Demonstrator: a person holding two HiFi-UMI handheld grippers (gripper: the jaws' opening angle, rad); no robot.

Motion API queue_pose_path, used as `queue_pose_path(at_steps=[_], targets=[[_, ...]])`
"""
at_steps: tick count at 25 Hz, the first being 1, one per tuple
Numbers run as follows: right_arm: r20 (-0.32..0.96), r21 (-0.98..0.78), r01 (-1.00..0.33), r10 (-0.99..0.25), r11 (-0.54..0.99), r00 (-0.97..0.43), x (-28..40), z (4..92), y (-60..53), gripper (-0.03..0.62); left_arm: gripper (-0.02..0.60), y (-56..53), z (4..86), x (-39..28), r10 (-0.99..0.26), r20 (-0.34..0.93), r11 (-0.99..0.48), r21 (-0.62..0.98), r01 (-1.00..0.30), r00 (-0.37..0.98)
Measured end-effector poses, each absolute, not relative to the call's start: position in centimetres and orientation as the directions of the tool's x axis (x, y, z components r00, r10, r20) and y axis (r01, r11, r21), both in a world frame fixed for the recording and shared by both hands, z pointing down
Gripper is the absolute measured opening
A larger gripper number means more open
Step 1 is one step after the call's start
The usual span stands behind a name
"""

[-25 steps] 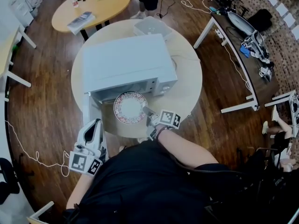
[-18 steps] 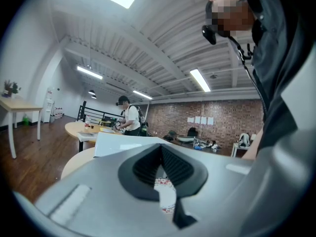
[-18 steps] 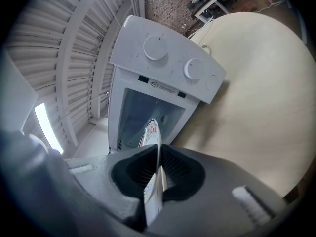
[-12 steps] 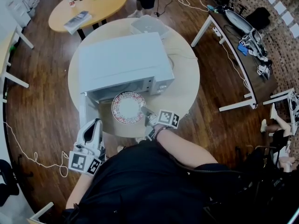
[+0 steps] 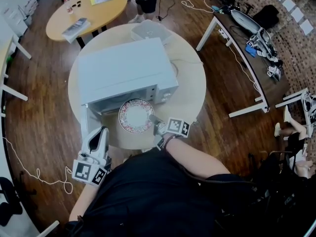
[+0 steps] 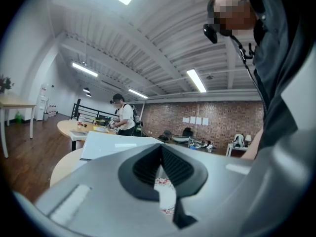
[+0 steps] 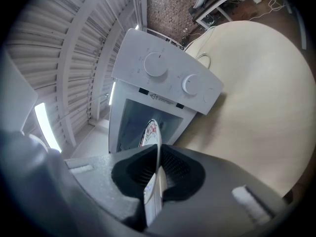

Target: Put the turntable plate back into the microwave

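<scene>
**Status.** The right gripper [image 5: 154, 120] is clamped on the near rim of the turntable plate [image 5: 136, 116]. In the right gripper view the jaws are almost fully closed, with only the thin rim between the pads. From the jaws the plate extends straight forward. Its far rim lies at the open mouth of the microwave [image 5: 123, 70], directly ahead of the fingertips. The microwave door [image 5: 85, 121] hangs open to the left of the plate.

**Left gripper.** The left gripper [image 5: 100, 132] is held back, well to the left of the plate and short of the door. In its own view the jaws seem to meet at the tips with nothing between them. The angle is poor, so I treat that as probable. The plate appears only beyond the jaws, not in them.

**Change over the last second.** I see almost none. The plate has kept its place against the microwave front and the grip has stayed firm. Only the head view has shifted.

**Meaning for the task.** I judge that insertion is not yet done. The plate is aligned with the cavity but still outside it, above the round table [image 5: 193, 90]. It must travel forward from the jaws and settle flat inside before release.
</scene>
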State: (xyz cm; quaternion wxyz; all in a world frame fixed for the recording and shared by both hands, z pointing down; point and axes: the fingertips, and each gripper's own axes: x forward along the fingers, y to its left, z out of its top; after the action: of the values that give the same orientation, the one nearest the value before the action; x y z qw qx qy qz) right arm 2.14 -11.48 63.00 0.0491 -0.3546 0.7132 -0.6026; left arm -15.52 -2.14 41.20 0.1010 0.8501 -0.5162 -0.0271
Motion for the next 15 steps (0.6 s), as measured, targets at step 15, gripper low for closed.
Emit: queue_pose_path(at_steps=[15], targets=[[0.346, -0.898, -0.439, -0.569, 0.029, -0.746, 1.37, 62.99, -10.88, 0.018, 0.006, -1.47, 41.00, -15.61, -0.866, 0.076, -0.475, 0.181, -0.861, 0.494]])
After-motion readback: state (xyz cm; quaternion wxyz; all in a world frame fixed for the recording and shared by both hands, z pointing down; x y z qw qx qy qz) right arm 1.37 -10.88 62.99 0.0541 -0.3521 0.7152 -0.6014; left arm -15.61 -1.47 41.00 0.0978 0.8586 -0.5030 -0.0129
